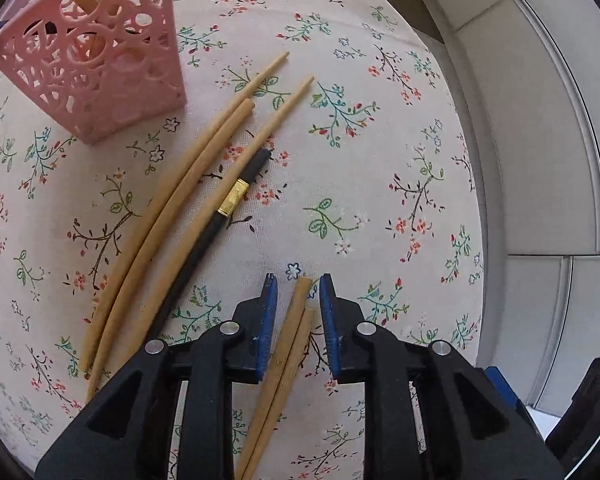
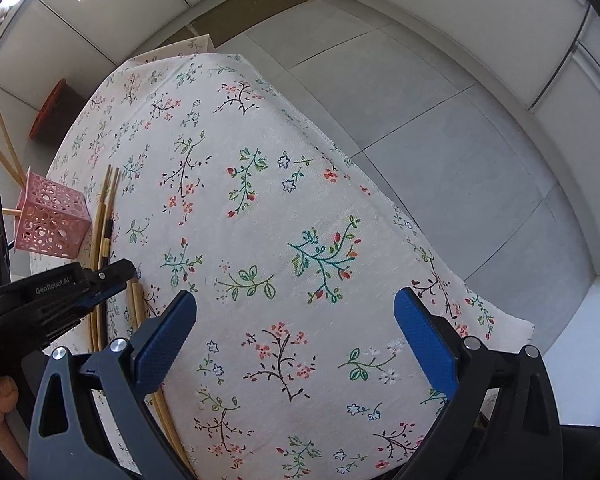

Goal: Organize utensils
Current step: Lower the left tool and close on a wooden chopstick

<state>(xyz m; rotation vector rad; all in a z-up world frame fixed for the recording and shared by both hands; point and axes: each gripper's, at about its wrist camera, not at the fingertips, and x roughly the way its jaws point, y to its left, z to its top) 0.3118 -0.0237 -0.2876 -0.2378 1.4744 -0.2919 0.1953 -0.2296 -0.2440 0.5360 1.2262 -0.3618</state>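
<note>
While the left wrist view is read from its left edge, a pink perforated holder is seen standing on the floral tablecloth, with a few sticks already inside it. Just beside it, three loose wooden chopsticks and a black chopstick with a gold band are laid in a fan on the cloth. Further right, a pair of wooden chopsticks is framed by the left gripper, whose jaws are held narrowly apart; a sliver of cloth is visible on each side, so the pads are not judged to be pressing. In the right wrist view, the right gripper is held released and wide over bare cloth, nothing between its pads.

Two sticks lie staggered in the gap, so one could be squeezed out or left behind when the jaws are clenched. Cloth could also be pinched and dragged, by which the fanned sticks would be disturbed. Should the pair be gripped near one end, it may droop and catch the holder's rim.
</note>
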